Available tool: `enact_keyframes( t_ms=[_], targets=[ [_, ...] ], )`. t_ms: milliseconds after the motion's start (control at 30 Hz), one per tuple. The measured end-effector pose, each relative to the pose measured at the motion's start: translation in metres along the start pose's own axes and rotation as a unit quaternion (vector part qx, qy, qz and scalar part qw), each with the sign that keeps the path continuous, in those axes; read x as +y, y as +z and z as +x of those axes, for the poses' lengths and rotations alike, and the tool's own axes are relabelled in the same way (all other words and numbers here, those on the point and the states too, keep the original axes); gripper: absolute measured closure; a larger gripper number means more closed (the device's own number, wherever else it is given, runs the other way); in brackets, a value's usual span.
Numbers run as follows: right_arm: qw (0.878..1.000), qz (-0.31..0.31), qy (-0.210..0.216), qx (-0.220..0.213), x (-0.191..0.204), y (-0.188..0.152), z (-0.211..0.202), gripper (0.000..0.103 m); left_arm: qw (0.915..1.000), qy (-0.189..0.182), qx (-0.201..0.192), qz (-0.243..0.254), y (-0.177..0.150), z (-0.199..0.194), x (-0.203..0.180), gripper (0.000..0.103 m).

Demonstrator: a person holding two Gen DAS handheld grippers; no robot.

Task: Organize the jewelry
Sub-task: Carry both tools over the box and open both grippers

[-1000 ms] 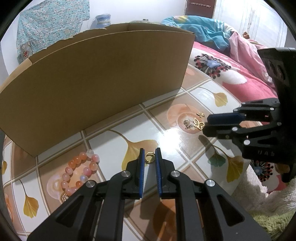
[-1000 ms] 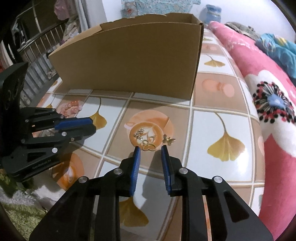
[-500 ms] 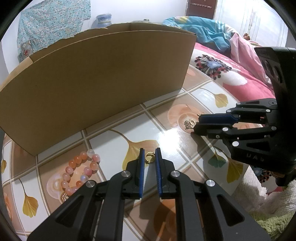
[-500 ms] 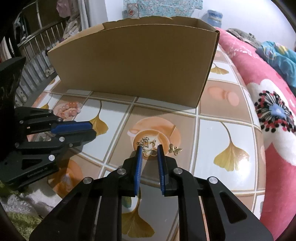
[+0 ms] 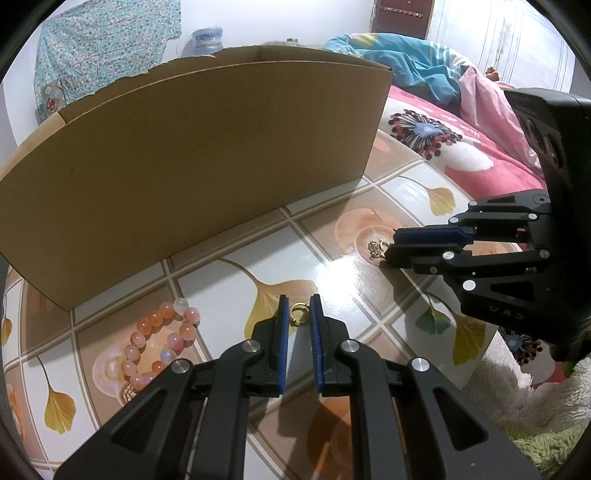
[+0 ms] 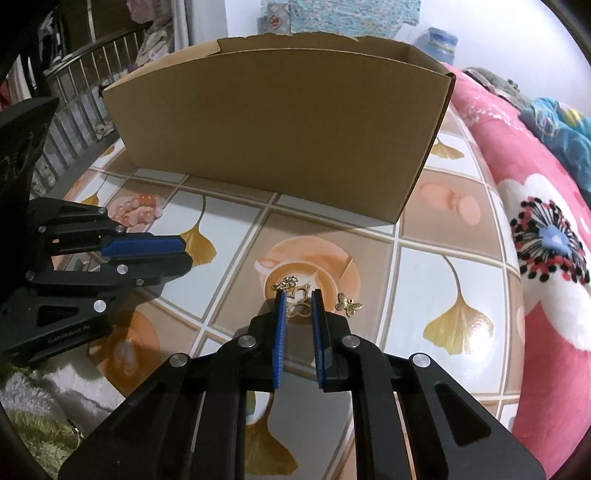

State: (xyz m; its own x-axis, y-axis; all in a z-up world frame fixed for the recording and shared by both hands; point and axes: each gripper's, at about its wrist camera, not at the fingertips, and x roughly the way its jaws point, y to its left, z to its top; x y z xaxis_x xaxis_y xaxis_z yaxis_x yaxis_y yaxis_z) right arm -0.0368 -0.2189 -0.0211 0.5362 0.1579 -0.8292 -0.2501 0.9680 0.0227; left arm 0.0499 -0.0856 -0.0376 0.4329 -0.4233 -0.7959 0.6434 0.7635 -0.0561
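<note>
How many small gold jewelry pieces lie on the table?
4: ring between the left gripper pads; chain charm, looped pendant, butterfly charm by the right gripper. Others may hide.

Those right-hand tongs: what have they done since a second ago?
The right tongs slid forward over the gold butterfly-outline charm and have just been closing around it. The left tongs stayed shut on the small gold ring; the bead bracelet and box didn't move.

White wall [image 5: 122, 11] behind, pink flowery bedding [image 6: 535, 221] piled beside the ginkgo-leaf tabletop [image 6: 424, 280], glossy under overhead light.
</note>
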Motion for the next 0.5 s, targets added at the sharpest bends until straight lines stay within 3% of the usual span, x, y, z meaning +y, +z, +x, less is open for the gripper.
enact_keyframes(
  t_ms=[300,500],
  targets=[
    [1.000,0.002,0.002,-0.010,-0.005,-0.001,-0.010,0.092,1.0000,-0.003,-0.003,0.000,0.001,-0.001,0.000,0.092],
    [0.999,0.006,0.011,-0.037,-0.005,0.003,-0.034,0.092,0.9996,-0.006,-0.027,0.008,0.004,-0.022,-0.006,0.092]
  ],
)
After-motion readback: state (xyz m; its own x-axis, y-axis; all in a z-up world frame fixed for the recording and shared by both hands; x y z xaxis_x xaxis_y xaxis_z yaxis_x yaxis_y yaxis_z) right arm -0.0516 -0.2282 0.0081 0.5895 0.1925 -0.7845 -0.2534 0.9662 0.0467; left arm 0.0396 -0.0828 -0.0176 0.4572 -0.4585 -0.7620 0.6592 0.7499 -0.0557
